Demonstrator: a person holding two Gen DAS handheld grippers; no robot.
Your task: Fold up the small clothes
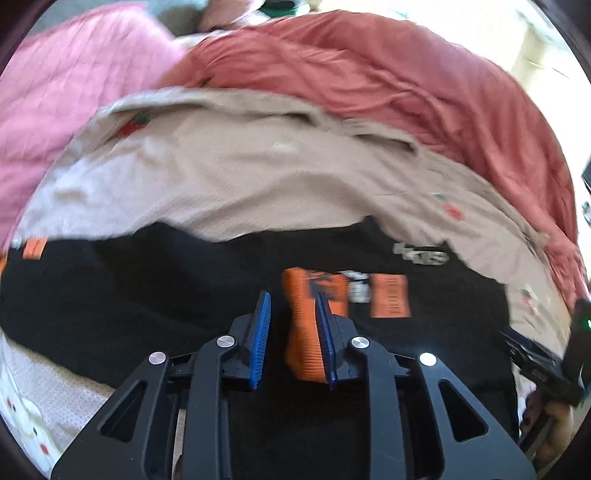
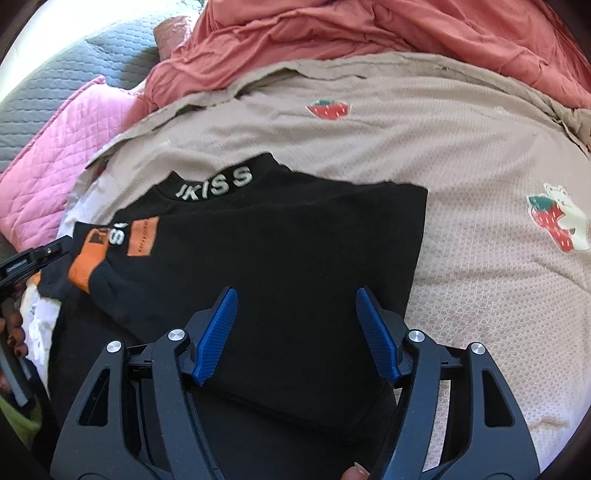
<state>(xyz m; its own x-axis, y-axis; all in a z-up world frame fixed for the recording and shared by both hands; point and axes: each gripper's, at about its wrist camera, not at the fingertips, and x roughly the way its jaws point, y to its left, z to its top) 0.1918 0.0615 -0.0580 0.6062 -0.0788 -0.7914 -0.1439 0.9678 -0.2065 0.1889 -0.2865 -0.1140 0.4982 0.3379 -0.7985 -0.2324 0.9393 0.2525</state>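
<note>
A small black garment [image 2: 280, 251] with white "KISS" lettering on the collar and orange patches lies partly folded on a beige strawberry-print blanket [image 2: 461, 266]. In the left wrist view the garment [image 1: 166, 291] fills the foreground. My left gripper [image 1: 291, 302] stands a little open over the orange cuff [image 1: 304, 332], which shows between the blue pads without being pinched. My right gripper [image 2: 295, 295] is wide open and empty above the folded body of the garment. The left gripper's body [image 2: 33, 258] shows at the left edge of the right wrist view.
A rumpled red-orange cover [image 2: 369, 33] lies behind the beige blanket. A pink quilted pillow [image 2: 59, 162] and a grey quilted one [image 2: 92, 66] sit at the back left. The right gripper's body [image 1: 546, 362] shows at the right edge of the left wrist view.
</note>
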